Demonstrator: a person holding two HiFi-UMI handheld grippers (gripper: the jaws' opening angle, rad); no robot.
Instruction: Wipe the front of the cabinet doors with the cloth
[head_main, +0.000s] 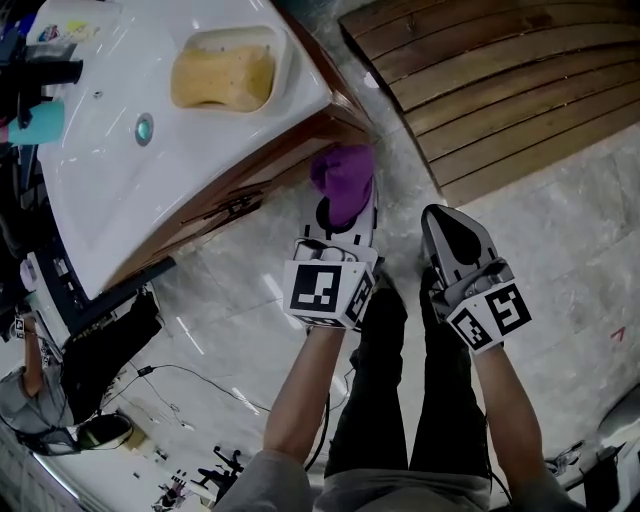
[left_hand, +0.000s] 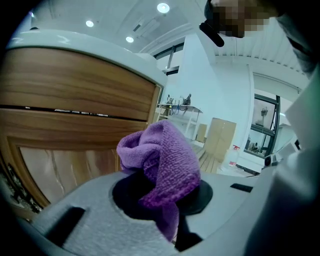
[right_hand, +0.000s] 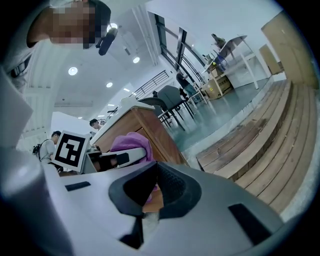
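Note:
A purple cloth (head_main: 343, 178) is bunched up in my left gripper (head_main: 345, 207), which is shut on it. The cloth (left_hand: 165, 155) sticks out past the jaws, close to the wooden cabinet front (left_hand: 75, 95) on its left. I cannot tell whether it touches the wood. From above, the cloth sits by the right corner of the cabinet (head_main: 250, 190) under the white countertop. My right gripper (head_main: 452, 232) hangs over the floor to the right, shut and holding nothing. The right gripper view shows its jaws (right_hand: 152, 187) closed, with the cloth (right_hand: 127, 142) and left gripper beyond.
The white countertop (head_main: 100, 190) carries a basin and a yellow sponge (head_main: 222, 75) in a dish. Wooden slatted decking (head_main: 500, 80) lies at the upper right on the marble floor (head_main: 560, 230). Cables (head_main: 190, 375) and a person (head_main: 30, 390) are at lower left.

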